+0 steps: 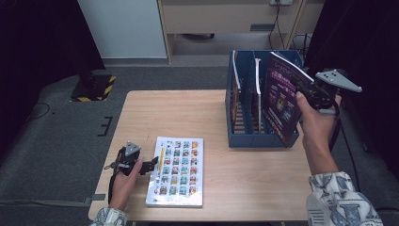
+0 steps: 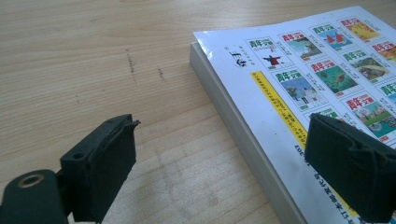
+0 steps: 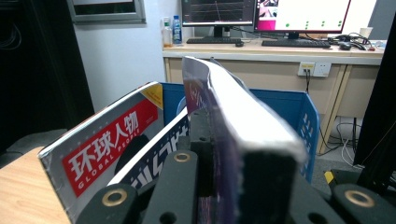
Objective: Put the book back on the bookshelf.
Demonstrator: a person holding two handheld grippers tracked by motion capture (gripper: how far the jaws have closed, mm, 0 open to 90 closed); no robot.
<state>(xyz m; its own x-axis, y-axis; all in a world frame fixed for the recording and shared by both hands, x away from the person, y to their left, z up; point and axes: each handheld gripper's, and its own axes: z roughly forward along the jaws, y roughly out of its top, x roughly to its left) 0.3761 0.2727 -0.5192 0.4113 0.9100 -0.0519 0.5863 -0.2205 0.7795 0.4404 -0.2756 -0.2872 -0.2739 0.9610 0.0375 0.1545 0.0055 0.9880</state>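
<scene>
The right gripper (image 1: 301, 94) was clamped on the purple magazine (image 1: 281, 96), upright at the rack's (image 1: 263, 140) rightmost slot; it looked thin, floppy & glossy, so prob. best held near the spine, while the left gripper (image 1: 153, 164) stood open beside the book (image 1: 178, 172).

A purple magazine (image 1: 281, 101) stands in a blue file rack (image 1: 263, 139), while a white book (image 1: 176, 172) patterned with small colourful cover pictures lies on the light wood-grain tabletop (image 1: 188, 113).
</scene>
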